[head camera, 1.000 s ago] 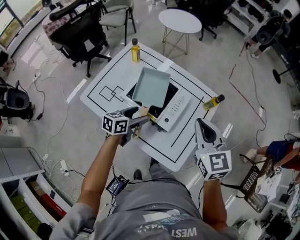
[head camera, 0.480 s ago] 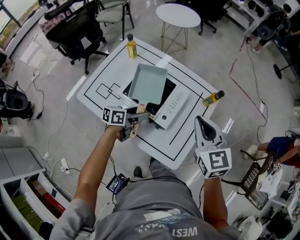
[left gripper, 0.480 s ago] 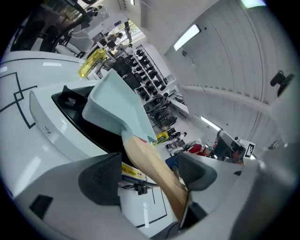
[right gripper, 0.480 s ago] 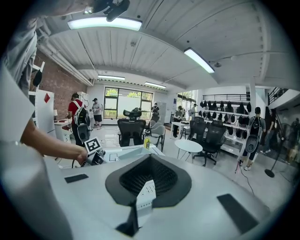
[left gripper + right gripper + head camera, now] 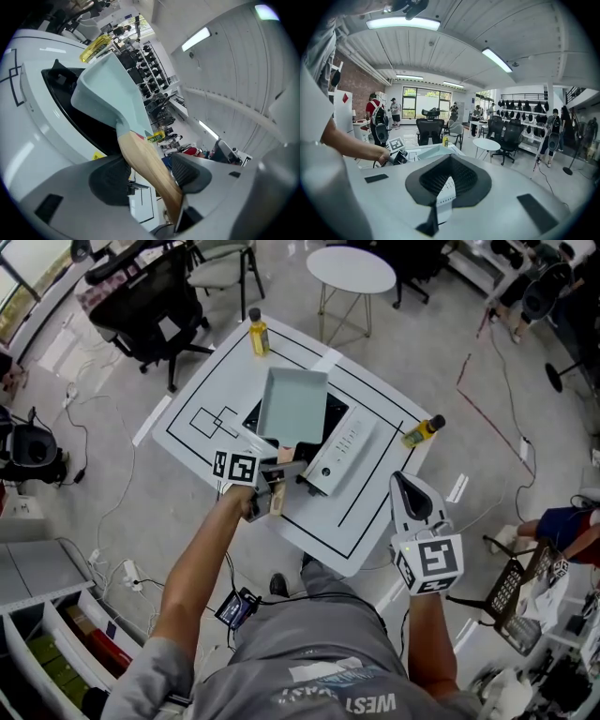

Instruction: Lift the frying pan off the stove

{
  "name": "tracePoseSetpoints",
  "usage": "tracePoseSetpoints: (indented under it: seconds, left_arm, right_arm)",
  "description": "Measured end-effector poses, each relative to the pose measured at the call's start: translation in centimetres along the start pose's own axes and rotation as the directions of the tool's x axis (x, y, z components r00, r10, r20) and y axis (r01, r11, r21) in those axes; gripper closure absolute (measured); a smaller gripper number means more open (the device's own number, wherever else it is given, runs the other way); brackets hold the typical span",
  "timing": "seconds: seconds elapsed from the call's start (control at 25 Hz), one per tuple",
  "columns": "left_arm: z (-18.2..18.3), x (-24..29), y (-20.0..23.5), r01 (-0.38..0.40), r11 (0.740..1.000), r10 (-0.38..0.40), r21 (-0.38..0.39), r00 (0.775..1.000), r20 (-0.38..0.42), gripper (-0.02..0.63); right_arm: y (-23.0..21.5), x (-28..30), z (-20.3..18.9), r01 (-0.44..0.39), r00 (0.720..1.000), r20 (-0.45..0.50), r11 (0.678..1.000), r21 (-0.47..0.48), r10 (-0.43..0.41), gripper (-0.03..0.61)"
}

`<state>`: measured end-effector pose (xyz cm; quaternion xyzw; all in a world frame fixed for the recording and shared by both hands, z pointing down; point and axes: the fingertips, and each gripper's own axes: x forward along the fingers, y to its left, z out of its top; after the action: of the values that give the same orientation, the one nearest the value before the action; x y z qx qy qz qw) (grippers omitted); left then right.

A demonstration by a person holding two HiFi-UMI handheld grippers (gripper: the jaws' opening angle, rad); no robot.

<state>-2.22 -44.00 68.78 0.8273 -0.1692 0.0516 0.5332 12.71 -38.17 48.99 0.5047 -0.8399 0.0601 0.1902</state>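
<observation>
A pale green square frying pan (image 5: pixel 292 404) sits on the black stove (image 5: pixel 330 416) in the middle of the white table. Its wooden handle (image 5: pixel 277 497) points toward me. My left gripper (image 5: pixel 279 474) reaches in from the left and straddles that handle. In the left gripper view the handle (image 5: pixel 145 161) runs between the two pads while the jaws of the left gripper (image 5: pixel 150 174) are closing; the pan (image 5: pixel 110 98) rises beyond them. My right gripper (image 5: pixel 412 498) hovers off the table's near right corner, shut and empty, and the right gripper (image 5: pixel 449 176) faces the room.
A yellow bottle (image 5: pixel 255 334) stands at the table's far corner and another (image 5: pixel 420 432) lies at the right corner. The stove's white control panel (image 5: pixel 339 448) lies right of the handle. A round side table (image 5: pixel 350 270) and office chairs stand beyond.
My left gripper has slid in over the pan's handle and its jaws have narrowed around it. The pan and the right gripper have stayed put.
</observation>
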Motion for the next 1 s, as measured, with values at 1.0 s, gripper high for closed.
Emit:
tracePoseSetpoints:
  seconds: [1.0]
  left_arm:
    - [-3.1, -2.6, -4.0, -0.002, 1.0, 0.002, 0.021, 1.0, 0.025, 0.377]
  right_arm:
    - [3.4, -2.0, 0.7, -0.009, 1.0, 0.02, 1.0, -0.014, 0.009, 0.566]
